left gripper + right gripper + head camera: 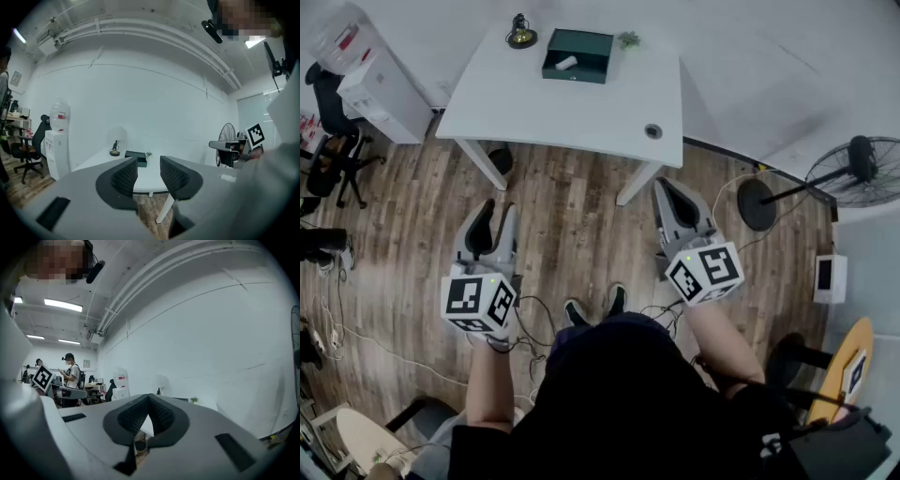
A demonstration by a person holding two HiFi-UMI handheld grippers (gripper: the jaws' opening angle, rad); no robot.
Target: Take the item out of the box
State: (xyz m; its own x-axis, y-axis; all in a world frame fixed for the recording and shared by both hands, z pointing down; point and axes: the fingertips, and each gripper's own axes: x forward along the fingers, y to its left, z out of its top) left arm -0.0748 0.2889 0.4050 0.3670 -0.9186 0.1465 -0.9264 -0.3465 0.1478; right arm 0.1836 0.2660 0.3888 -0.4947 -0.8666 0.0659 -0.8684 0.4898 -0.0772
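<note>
A dark green open box [577, 54] stands at the far edge of a white table [581, 108], with a small white item [566, 63] lying inside it. Both grippers hang over the wooden floor, well short of the table. My left gripper [492, 214] points toward the table's left leg, its jaws nearly together and nothing between them. In the left gripper view the box [136, 157] shows far off beyond the left gripper [149, 169]. My right gripper [671, 189] is near the table's right leg, shut and empty; in its own view the right gripper [149, 401] has its tips touching.
A brass ornament [521, 36] and a small plant [628, 40] flank the box. A standing fan [862, 169] is at the right, a water dispenser [384, 89] and office chair [333, 141] at the left. Cables run over the floor by my feet [591, 307].
</note>
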